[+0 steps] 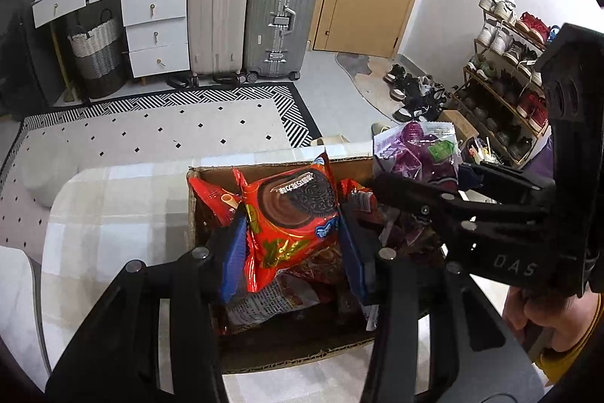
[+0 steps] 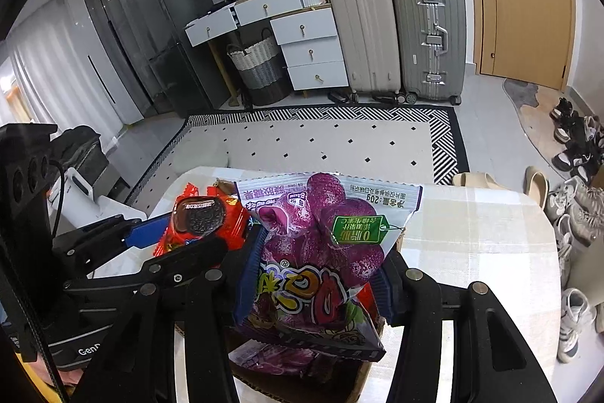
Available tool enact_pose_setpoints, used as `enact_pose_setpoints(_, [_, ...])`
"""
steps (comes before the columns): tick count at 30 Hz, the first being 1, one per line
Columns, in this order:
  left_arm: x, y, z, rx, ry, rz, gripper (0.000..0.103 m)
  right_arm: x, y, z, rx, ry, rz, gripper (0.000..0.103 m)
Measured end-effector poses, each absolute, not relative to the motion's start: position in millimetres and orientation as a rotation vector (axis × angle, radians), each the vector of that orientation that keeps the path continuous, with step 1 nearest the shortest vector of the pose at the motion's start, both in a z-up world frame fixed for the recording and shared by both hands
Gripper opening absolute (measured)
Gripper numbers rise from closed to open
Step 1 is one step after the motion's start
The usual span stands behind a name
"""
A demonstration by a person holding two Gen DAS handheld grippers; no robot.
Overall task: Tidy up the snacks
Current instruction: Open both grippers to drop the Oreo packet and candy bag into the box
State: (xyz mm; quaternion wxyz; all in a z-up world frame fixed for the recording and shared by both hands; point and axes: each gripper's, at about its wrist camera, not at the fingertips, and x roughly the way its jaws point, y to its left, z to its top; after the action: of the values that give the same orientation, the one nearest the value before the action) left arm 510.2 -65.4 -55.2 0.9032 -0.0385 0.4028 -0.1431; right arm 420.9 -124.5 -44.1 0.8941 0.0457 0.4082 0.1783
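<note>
**Inspector A:** The left hand-held gripper (image 1: 290,233) is closed on a red cookie packet (image 1: 290,214), its blue pads pressing the packet's two side edges. The packet stands upright above the open cardboard box (image 1: 211,176), which sits on the checked counter (image 1: 113,206).

**Inspector B:** The right hand-held gripper (image 2: 321,274) is likewise clamped on a purple candy bag (image 2: 321,252), held by its lower half with the top seal pointing away from the camera. In the left wrist view that bag hangs over the box's far right corner.

**Inspector A:** The box already holds several other wrappers, loosely heaped beneath the red packet. Their labels cannot be read.

**Inspector B:** Reason for the holds, as judged: gripping each bag across its width keeps it vertical, so it can slide in edgewise between the others rather than lie flat on top.

**Inspector A:** Both bags sit over the box mouth rather than the bare counter. That points to sorting within or out of the box; which of the two cannot be told from this.

**Inspector B:** Risk noted: the two grippers are close together. A person's hand (image 1: 536,308) grips the right tool's handle just beside the box edge.
</note>
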Motion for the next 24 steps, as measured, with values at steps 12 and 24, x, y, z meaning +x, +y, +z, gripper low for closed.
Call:
enact_pose_setpoints(12, [481, -68, -52, -0.055, 0.835, -0.312, 0.055, 410, -125, -43, 0.092, 0.837, 0.359, 0.051])
enact_pose_setpoints(24, [445, -31, -20, -0.103, 0.784, -0.261, 0.067, 414, -120, -40, 0.082, 0.867, 0.388, 0.051])
